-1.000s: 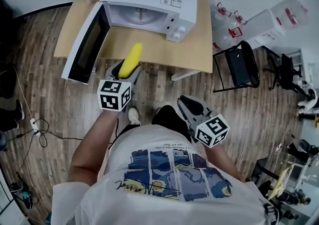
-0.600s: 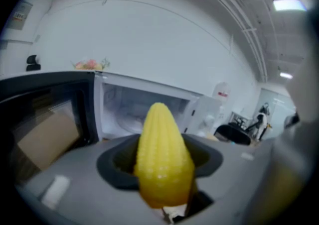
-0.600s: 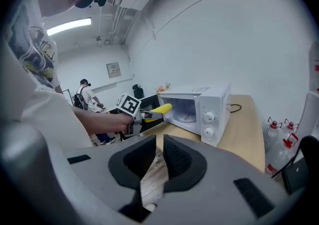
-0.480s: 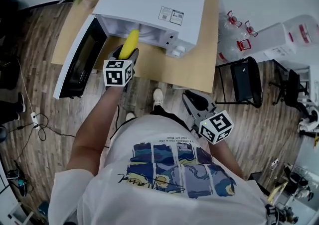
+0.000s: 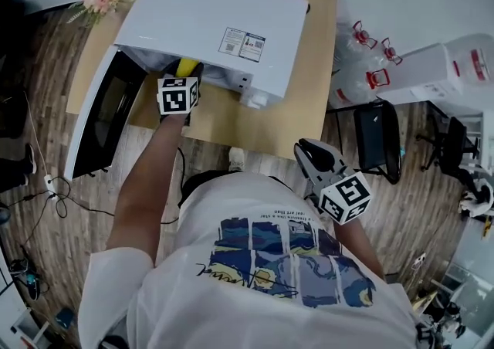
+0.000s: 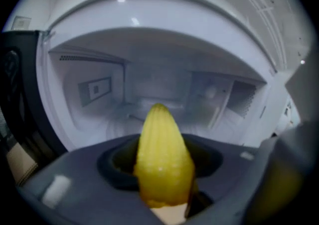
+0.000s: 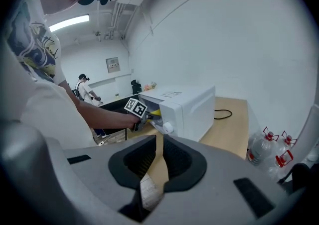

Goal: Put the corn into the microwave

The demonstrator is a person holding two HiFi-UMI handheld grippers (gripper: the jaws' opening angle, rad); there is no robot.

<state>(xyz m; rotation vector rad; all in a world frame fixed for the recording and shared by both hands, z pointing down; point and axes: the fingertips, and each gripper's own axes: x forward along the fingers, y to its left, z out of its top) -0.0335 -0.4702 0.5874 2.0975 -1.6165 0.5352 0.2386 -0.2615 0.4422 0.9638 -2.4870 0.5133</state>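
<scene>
Yellow corn [image 6: 162, 159] sits clamped between the jaws of the left gripper [image 5: 184, 77], held near its thick end, with the tapered tip sticking out ahead. Its long axis runs along the jaws' own line and points straight into the open cavity of the microwave [image 5: 212, 23].

In the left gripper view the tip lies roughly midway between the side walls and above the white cavity floor [image 6: 124, 122]; no part of the cob appears to touch it. From the head view this gripper is right at the mouth of the oven, tucked under the front edge of its top, so only a sliver of the cob shows there. The door [image 5: 96, 127] hangs open on the person's left, apart from the arm.

Since the cob is already aligned front to back with the opening, the coming move looks like a short push along that axis and a drop to the floor before letting go. Once released it would probably lie pointing at the back wall, and being round it may roll sideways.

The right gripper [image 5: 315, 156] hangs low at the person's right side, well apart from the wooden counter [image 5: 231, 120], its jaws drawn together on nothing. The left one is plainly the nearer.
</scene>
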